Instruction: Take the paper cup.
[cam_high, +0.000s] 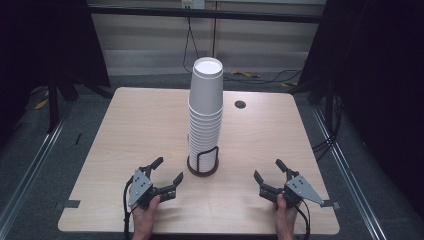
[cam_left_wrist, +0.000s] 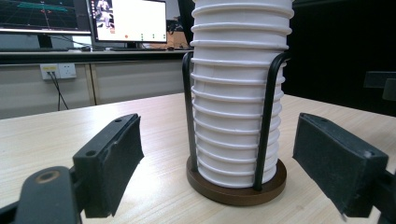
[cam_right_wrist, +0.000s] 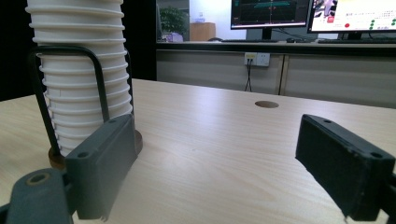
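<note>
Two grippers sit low in the high view, each held by a hand entering from the bottom edge: the left gripper (cam_high: 167, 170) at lower left of centre, the right gripper (cam_high: 267, 170) at lower right. Both are released, jaws spread wide with nothing between them.

Between and just above them, near the middle of the frame, a tall stack of white paper cups (cam_high: 205, 107) stands inverted in a holder (cam_high: 203, 167) with a dark round base and black wire loops, on the pale wooden table (cam_high: 125, 130). No brand or printing can be read on the cups.

Only the gripper views reveal the room behind: monitors (cam_left_wrist: 128, 21) across the top of the left gripper view, and a wall socket (cam_left_wrist: 59, 71) at its upper left; their screen text is too small to read. The right gripper view adds a round cable hole (cam_right_wrist: 266, 104) in the tabletop right of centre.

Both gripper views cut the stack off at the top edge. In the right gripper view its own left jaw hides part of the holder's base.
</note>
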